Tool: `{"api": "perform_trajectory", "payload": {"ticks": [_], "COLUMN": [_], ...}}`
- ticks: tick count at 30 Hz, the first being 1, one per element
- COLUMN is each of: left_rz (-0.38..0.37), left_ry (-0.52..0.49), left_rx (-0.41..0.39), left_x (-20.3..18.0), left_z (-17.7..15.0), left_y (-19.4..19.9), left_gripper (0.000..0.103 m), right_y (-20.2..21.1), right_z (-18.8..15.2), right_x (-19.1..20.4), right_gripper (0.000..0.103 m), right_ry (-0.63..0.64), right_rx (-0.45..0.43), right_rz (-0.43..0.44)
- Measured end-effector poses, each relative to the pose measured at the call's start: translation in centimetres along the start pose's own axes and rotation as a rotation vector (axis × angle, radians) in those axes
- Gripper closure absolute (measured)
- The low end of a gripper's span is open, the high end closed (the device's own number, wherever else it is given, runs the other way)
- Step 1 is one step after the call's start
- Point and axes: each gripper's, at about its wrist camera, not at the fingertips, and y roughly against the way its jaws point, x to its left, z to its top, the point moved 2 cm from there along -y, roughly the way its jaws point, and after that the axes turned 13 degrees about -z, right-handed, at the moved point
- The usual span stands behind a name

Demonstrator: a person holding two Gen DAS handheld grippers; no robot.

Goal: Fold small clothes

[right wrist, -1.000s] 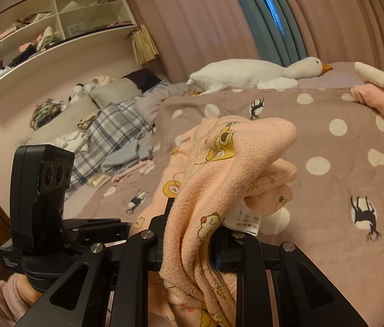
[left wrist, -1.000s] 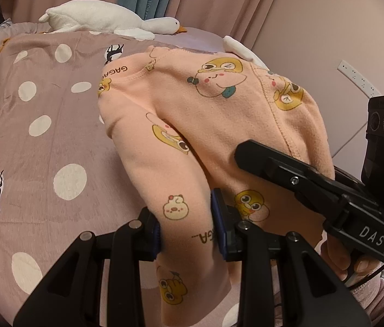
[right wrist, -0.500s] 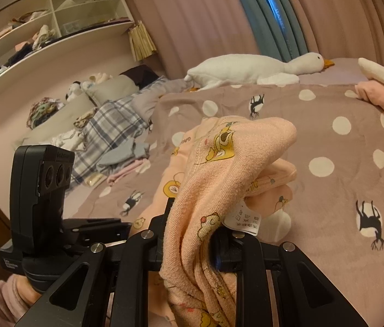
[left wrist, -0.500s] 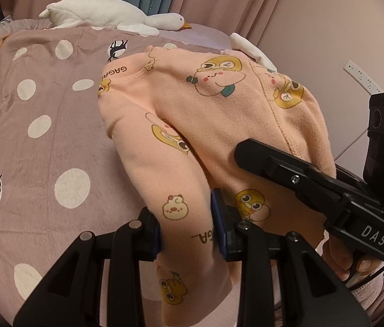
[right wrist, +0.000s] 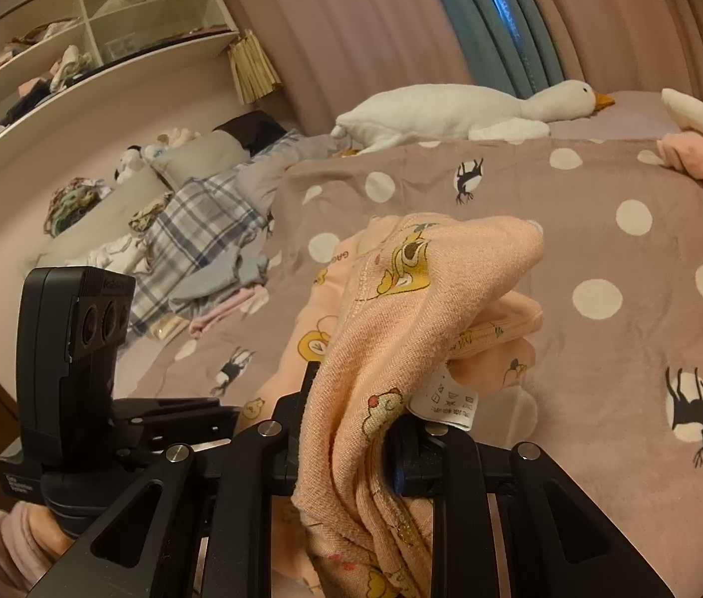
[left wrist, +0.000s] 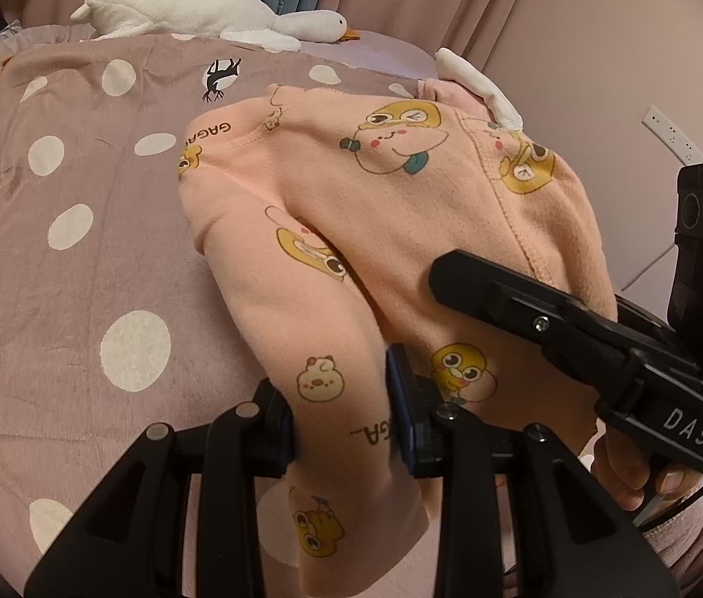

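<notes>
Left gripper [left wrist: 341, 423] jaws nipped on garment [left wrist: 401, 209] edge; right gripper [right wrist: 346, 453] jaws clamped on bunched cloth. Two-point hold keeps fabric spread over bed [left wrist: 77, 274], likely for laying flat.

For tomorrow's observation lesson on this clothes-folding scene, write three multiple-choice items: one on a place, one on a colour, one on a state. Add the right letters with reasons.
1. Where does the plush goose lie?
A. at the far edge of the bed, by the curtains
B. on the wall shelf
C. on the floor

2. What colour is the printed baby garment?
A. blue
B. peach-pink
C. white

3. How does the left claw stand?
A. open and empty
B. shut on the garment
C. shut on the polka-dot bedspread

Answers:
1 A: the goose stretches along the bed's far side in front of the curtains.
2 B: its fabric is peach-pink with yellow cartoon prints.
3 B: a fold of the garment sits pinched between both pads; the right claw grips it too.
</notes>
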Motion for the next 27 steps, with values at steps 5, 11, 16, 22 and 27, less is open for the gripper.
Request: {"api": "perform_trajectory", "payload": {"ticks": [5,11,16,22,27], "left_rz": [0.001,0.007,0.010,0.014,0.017], "left_ry": [0.008,0.019,0.028,0.032,0.036], "left_rx": [0.005,0.011,0.017,0.026,0.031], "left_x": [0.1,0.3,0.6,1.1,1.2], "left_z": [0.1,-0.1,0.1,0.4,0.5], "left_y": [-0.4,-0.8,-1.3,-1.8,-2.3], "left_gripper": [0.072,0.072,0.071,0.071,0.071], "right_y": [-0.5,-1.2,-1.9,-2.5,-2.9], "right_z": [0.2,0.1,0.0,0.0,0.1], "right_x": [-0.1,-0.2,-0.2,-0.5,-0.7], "right_gripper": [0.079,0.079,0.079,0.079,0.079], "right_ry": [-0.004,-0.010,-0.015,-0.021,-0.027], "right_rx": [0.008,0.017,0.027,0.038,0.044], "right_rz": [-0.003,-0.004,-0.004,-0.004,-0.005]}}
